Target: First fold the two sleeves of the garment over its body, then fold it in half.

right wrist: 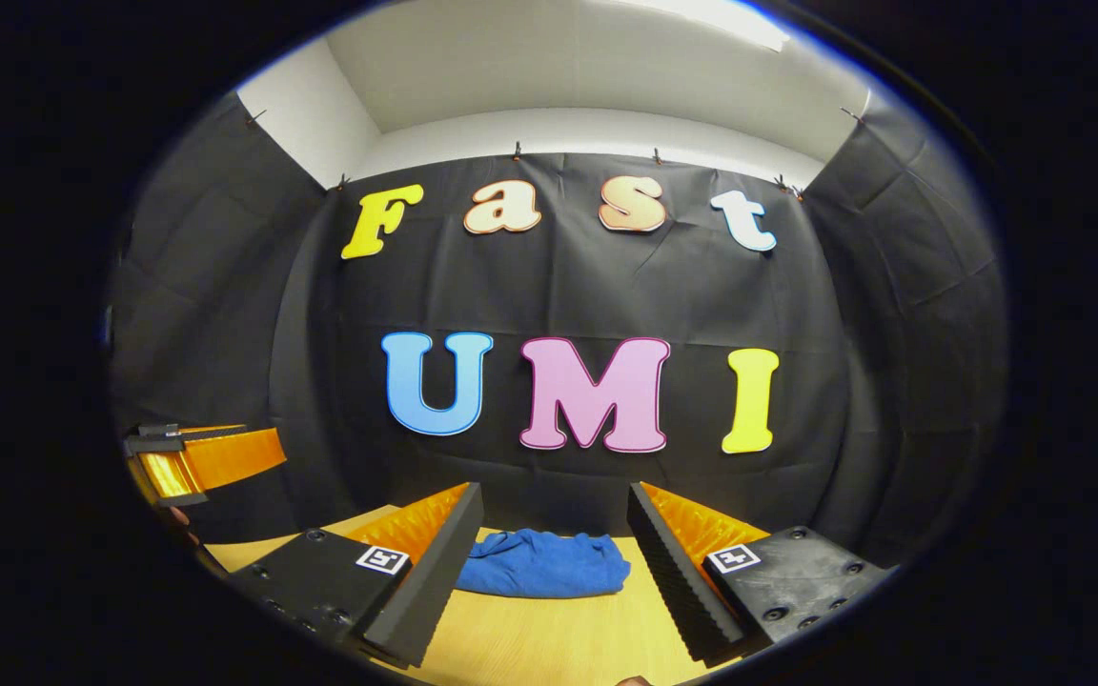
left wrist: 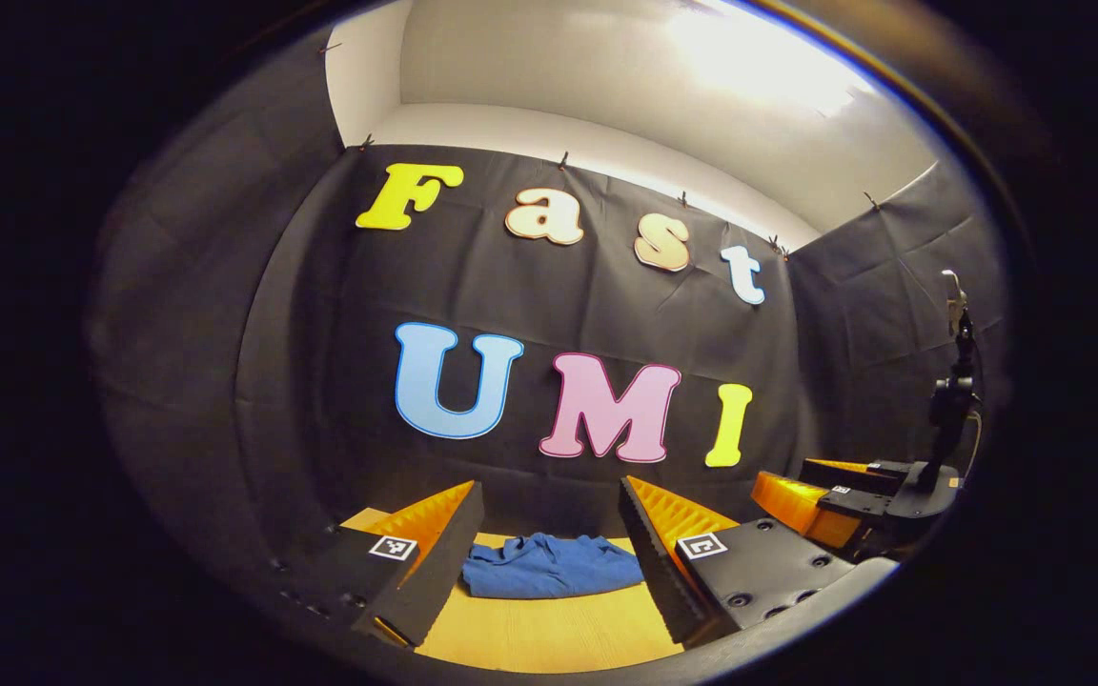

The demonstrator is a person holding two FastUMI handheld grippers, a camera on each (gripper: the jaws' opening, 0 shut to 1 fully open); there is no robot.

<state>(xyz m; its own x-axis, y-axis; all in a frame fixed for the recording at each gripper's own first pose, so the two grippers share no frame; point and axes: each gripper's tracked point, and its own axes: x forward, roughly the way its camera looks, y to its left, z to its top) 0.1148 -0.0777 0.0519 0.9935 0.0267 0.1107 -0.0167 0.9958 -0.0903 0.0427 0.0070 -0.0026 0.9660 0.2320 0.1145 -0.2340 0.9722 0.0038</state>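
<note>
Garment [left wrist: 549, 565] lies bunched on surface [left wrist: 549, 629], far edge by wall, well ahead of me. Left gripper [left wrist: 549, 572] spread, empty; right gripper [right wrist: 549, 572] likewise. Risk: sleeves hidden in heap, I pinch body layers instead.

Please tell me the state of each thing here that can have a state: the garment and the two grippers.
blue garment: bunched on the wooden table, not spread flat, no tidy fold seen.
left gripper: open, holding nothing, above the table.
right gripper: open, holding nothing, above the table.
</note>
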